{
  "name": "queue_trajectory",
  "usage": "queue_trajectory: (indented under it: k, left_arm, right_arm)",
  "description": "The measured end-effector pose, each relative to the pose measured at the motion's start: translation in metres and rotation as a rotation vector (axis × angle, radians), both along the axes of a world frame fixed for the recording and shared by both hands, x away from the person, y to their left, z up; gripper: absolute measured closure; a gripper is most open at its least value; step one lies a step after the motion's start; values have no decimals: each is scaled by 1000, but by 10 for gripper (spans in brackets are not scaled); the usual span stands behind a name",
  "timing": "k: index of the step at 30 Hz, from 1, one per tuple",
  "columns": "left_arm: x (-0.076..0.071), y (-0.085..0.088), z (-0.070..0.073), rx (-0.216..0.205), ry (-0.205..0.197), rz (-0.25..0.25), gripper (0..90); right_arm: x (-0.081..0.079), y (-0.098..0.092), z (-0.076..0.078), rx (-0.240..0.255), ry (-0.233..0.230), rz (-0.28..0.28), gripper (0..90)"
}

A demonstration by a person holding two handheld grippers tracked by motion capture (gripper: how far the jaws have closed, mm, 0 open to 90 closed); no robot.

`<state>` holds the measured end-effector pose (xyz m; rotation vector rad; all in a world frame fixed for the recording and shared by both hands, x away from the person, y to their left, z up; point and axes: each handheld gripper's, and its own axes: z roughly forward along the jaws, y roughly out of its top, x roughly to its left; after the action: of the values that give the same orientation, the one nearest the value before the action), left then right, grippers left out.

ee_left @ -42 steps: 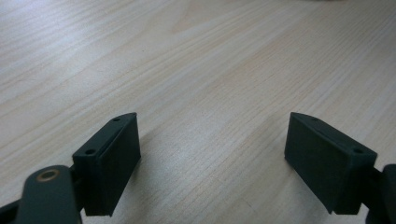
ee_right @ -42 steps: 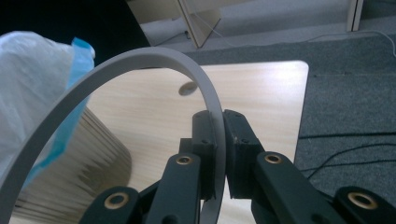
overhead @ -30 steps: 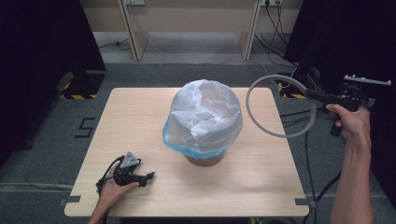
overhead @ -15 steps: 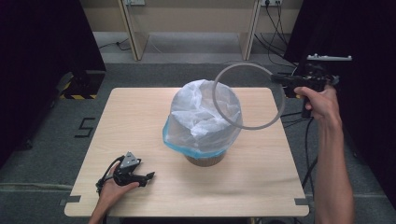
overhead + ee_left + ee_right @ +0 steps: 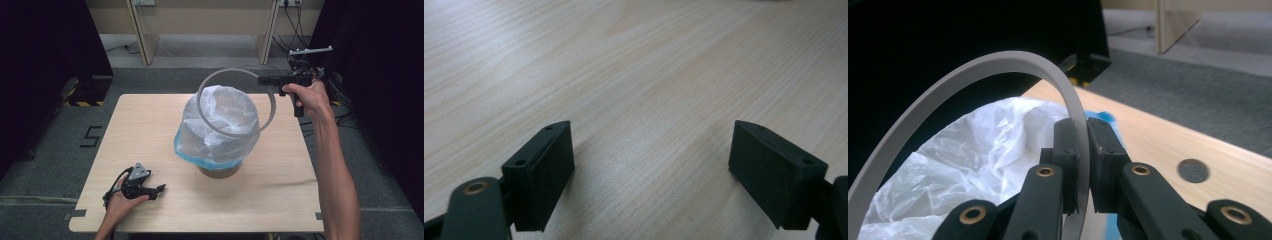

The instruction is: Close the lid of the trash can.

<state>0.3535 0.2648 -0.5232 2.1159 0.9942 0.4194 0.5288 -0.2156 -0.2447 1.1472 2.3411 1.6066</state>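
Grey hoop held over the bagged bin

High view: the right gripper (image 5: 266,79) pinches the thin grey plastic ring (image 5: 235,102) by its rim, arm stretched forward, ring tilted just above the white plastic liner bag (image 5: 220,127); it looks light and stiff, so an edge grip should suit. Left gripper (image 5: 159,188) rests on the wooden table (image 5: 280,175). Left gripper view: jaws wide apart, empty. Right gripper view: jaws clamped on the ring's band.
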Motion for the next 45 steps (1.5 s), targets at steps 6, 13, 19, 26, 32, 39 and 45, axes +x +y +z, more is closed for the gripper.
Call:
queue_trajectory:
  k: [6, 13, 19, 26, 32, 39, 45]
  left_arm:
    - [0, 0, 0, 0, 0, 0, 172]
    - [0, 0, 0, 0, 0, 0, 172]
    - [0, 0, 0, 0, 0, 0, 172]
    - [0, 0, 0, 0, 0, 0, 172]
    - [0, 0, 0, 0, 0, 0, 172]
    - [0, 0, 0, -6, 4, 1, 173]
    - [4, 1, 7, -82, 16, 21, 178]
  right_arm:
    - [9, 21, -6, -20, 46, 39, 839]
    - [19, 39, -16, -57, 105, 69, 839]
    - [24, 46, -21, -100, 123, 69, 838]
    - [21, 48, -24, -134, 103, 66, 832]
    - [19, 47, -21, -164, 67, 57, 738]
    - [12, 44, -21, -180, -5, 51, 784]
    - [11, 51, -29, -223, -33, 58, 829]
